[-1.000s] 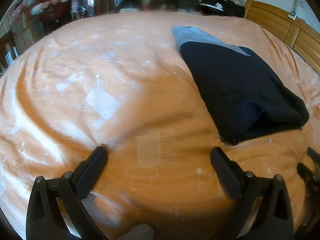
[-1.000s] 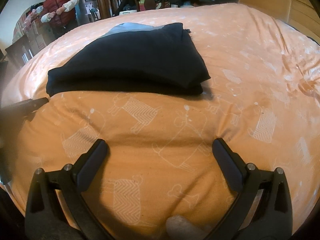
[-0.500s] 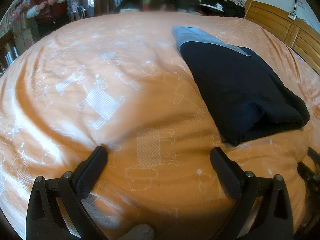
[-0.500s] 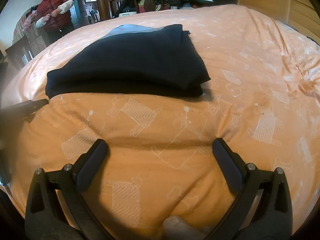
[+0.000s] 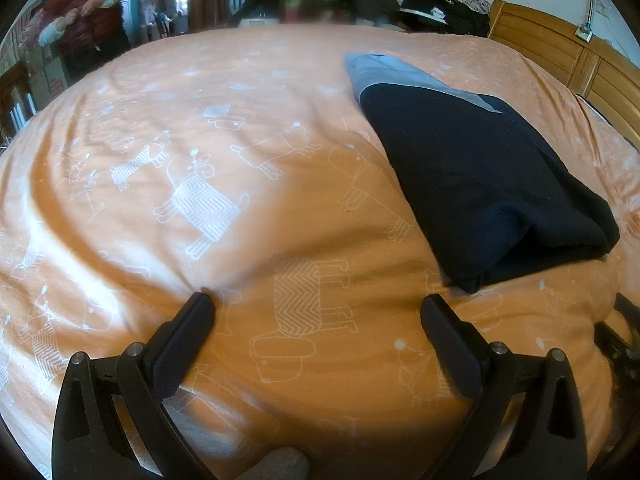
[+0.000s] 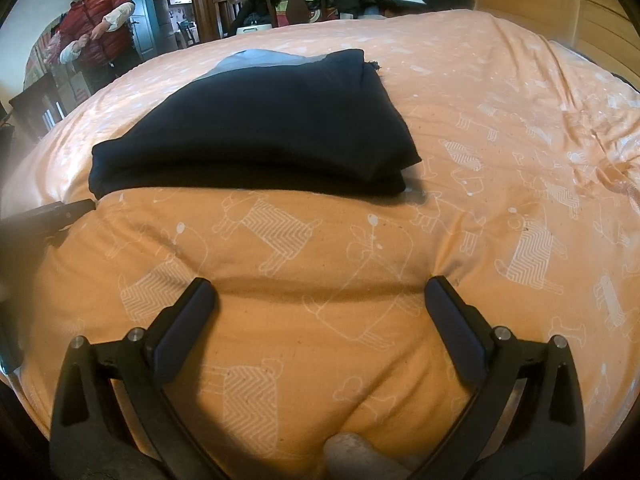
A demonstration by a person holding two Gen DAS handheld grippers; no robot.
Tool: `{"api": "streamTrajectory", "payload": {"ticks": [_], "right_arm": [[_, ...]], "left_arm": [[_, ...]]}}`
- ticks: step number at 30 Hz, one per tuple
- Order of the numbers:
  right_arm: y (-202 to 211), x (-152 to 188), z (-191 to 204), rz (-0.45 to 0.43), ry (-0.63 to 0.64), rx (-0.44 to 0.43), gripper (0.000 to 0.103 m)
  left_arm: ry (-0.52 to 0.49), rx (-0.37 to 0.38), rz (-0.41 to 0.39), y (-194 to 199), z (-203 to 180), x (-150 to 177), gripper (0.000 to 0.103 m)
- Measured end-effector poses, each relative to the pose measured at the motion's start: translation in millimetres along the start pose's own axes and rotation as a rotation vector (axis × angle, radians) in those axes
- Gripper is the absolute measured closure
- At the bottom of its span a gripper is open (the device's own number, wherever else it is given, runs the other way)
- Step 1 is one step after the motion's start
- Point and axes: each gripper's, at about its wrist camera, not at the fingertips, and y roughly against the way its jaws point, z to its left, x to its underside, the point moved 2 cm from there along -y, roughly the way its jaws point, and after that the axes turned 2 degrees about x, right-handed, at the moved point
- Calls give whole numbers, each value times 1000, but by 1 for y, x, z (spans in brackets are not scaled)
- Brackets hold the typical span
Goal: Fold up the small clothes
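Both claws parked low over the bed, and honestly very little has moved in the last second. My left gripper (image 5: 316, 312) has its fingers spread wide with nothing but orange duvet (image 5: 208, 152) between them; my right gripper (image 6: 320, 296) is the same, wide apart and holding nothing. The framing in both wrist views is almost identical to a second ago, just a slight drift, so I read this as a pause, not a reach.

The dark garment (image 6: 256, 128) lies on the duvet ahead of the right claw and well apart from its tips, already doubled over, with one thick layer resting on another along the near edge. From the left wrist the same dark garment (image 5: 488, 184) sits ahead and to the right, a pale blue-grey panel showing at its far end. It hasn't shifted either, and that's what counts: the fold is holding by itself with neither claw touching it.

A person in a red vest (image 6: 100, 28) stands beyond the bed (their hands have moved a little, nothing to do with us).

My judgement: this piece looks finished, or one fold short. Next I'd either halve it again or fetch another item.
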Motion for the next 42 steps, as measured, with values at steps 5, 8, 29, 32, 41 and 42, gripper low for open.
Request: {"api": "streamTrajectory", "payload": {"ticks": [5, 8, 29, 32, 41, 42], "right_arm": [[0, 0, -1, 0, 1, 0, 0], [0, 0, 0, -1, 1, 1, 0], [1, -2, -1, 18, 13, 6, 0], [3, -1, -1, 21, 11, 7, 0], [7, -4, -8, 100, 57, -56, 0], [9, 0, -10, 77, 61, -73, 0]], "left_arm": [[0, 0, 0, 0, 0, 0, 0], [0, -1, 0, 0, 0, 0, 0], [17, 21, 9, 1, 3, -2, 0], [14, 17, 7, 1, 2, -3, 0], [-4, -10, -1, 1, -2, -2, 0], [-4, -9, -2, 1, -2, -1, 0]]}}
